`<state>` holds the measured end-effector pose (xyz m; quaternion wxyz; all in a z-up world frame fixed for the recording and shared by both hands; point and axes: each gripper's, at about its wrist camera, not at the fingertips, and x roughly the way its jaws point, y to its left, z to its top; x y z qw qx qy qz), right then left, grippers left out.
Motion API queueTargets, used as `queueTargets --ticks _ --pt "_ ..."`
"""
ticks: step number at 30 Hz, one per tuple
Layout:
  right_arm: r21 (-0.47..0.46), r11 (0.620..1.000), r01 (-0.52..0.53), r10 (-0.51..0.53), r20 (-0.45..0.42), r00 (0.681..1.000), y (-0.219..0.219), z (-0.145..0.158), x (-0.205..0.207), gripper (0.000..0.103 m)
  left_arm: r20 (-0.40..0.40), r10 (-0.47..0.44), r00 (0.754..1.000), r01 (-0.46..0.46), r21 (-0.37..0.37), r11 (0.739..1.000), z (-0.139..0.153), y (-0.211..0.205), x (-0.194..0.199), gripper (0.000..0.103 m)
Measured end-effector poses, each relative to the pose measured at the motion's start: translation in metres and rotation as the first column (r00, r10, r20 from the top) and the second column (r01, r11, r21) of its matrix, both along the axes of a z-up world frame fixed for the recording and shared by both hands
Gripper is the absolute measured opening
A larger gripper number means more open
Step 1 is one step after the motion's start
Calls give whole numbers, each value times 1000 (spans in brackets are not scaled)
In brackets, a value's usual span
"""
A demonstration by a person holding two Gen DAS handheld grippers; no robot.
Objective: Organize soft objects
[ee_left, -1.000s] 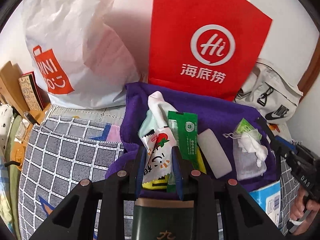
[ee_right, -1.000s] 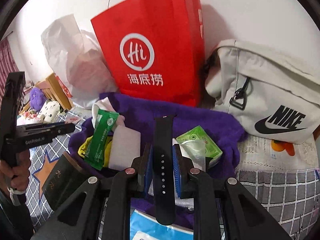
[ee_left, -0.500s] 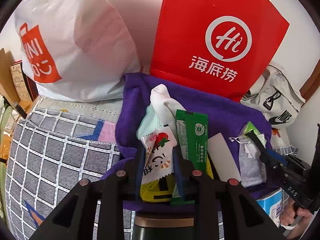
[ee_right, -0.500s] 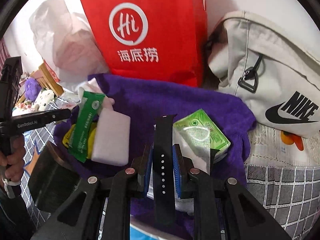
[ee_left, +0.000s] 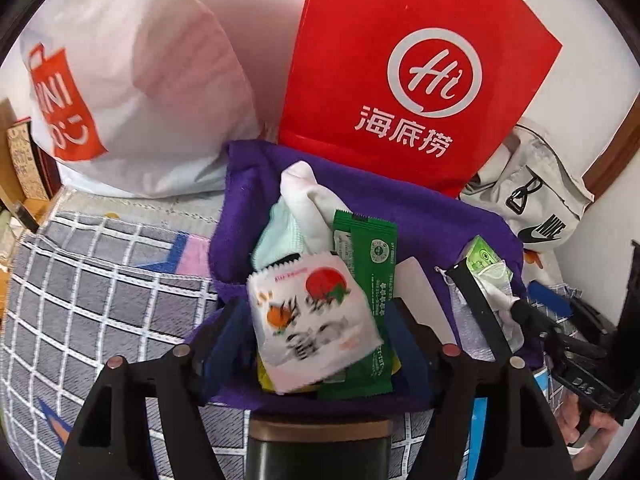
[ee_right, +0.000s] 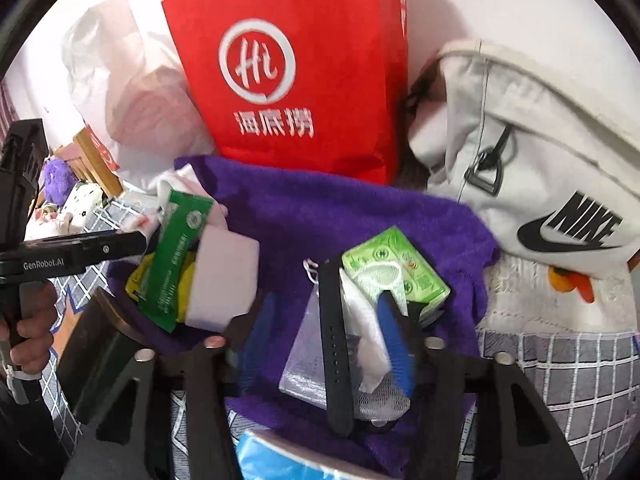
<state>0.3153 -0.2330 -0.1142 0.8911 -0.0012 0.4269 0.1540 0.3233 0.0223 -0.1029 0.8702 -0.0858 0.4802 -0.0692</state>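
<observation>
Snack packet, white with a strawberry and an orange printed on it, lies between the fingers of our left gripper; the jaws have just been opening and now stand apart on either side of it, pads clear of its edges. It rests tilted on a long green sachet and a yellow wrapper, all on the purple towel. At twelve o'clock from the packet we see a white sock and a pale mint cloth.

Our right gripper has likewise just been opening. A black strap lies between its spread fingers, closer to the right blue pad, and we cannot tell whether it touches that pad. Under the strap sit a mesh pouch and white tissue. A green box is at one o'clock from the strap, a white foam block at ten o'clock.

Behind the towel, at twelve o'clock, stands a red paper bag; a white plastic bag is at ten o'clock of it, a grey backpack at three o'clock.
</observation>
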Motion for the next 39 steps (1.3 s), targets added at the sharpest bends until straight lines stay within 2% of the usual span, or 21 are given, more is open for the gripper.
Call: queueTargets --ticks 2,7,12,15,22,24,26,28,31,34,36,39 --pt "0 1000 7 -7 12 1000 0 6 -4 66 -6 -1 1000 1 13 1000 3 0 -3 75" --pt "-3 1000 14 -14 20 1000 -2 21 -18 66 0 18 1000 -18 2 1000 14 5 -16 75" --pt "13 1000 21 -21 23 1000 0 41 -42 67 35 19 999 -20 29 999 34 5 -39 75" --pt "29 999 41 -42 21 999 0 54 -63 73 52 24 998 -27 63 998 47 3 -59 75" --pt "27 996 79 -81 53 995 2 77 -121 75 93 36 995 -47 116 992 69 -2 -113 75" --pt "31 995 95 -96 63 993 2 82 -138 86 101 37 994 -49 118 992 74 -3 -126 75" --pt "7 992 124 -124 87 988 2 88 -156 93 114 43 993 -59 138 989 79 -4 -144 75" --pt "-9 990 141 -139 108 984 1 93 -173 93 126 54 991 -75 161 984 84 -4 -162 75" --pt "-2 985 173 -171 125 977 -3 99 -196 103 143 42 989 -67 174 983 89 -7 -188 76" --pt "6 982 188 -187 139 972 -5 101 -219 103 177 43 983 -80 209 975 92 -12 -209 83" --pt "0 981 193 -191 134 972 -6 100 -233 103 186 54 981 -98 235 967 92 -17 -223 83" --pt "-11 980 196 -193 141 971 -6 100 -253 103 206 29 978 -74 217 973 96 -24 -247 83"
